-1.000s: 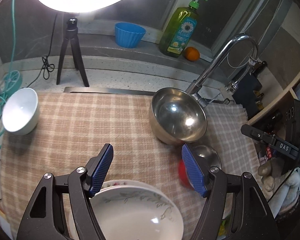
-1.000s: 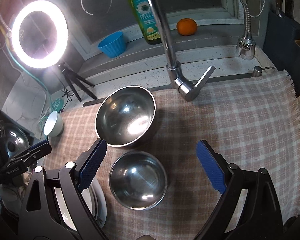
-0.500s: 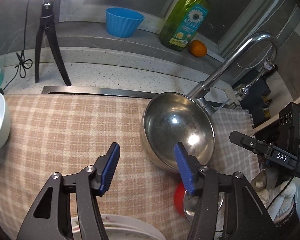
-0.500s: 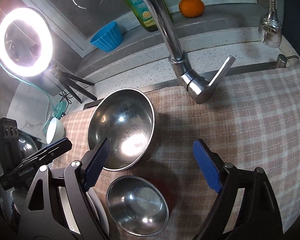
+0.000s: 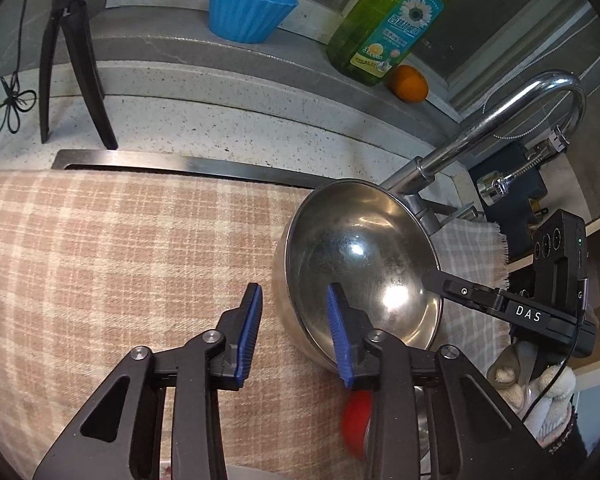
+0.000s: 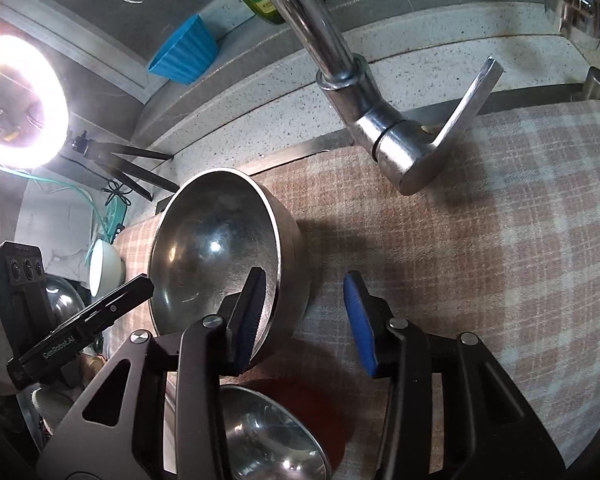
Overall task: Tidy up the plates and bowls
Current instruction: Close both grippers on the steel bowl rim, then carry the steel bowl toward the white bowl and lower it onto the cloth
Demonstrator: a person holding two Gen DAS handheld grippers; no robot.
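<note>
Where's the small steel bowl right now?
In the right wrist view the small steel bowl sits at the bottom edge on the plaid cloth, just in front of the large steel bowl.

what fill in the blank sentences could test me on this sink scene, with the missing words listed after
1. Both grippers straddle the rim of the large ____ bowl.
2. The left gripper has one blue pad inside that bowl and one ____ it.
3. Beside the green dish soap bottle on the ledge sits an ____.
4. The checked cloth under the bowl is beige and ____.

Missing words: steel; outside; orange; white
</note>
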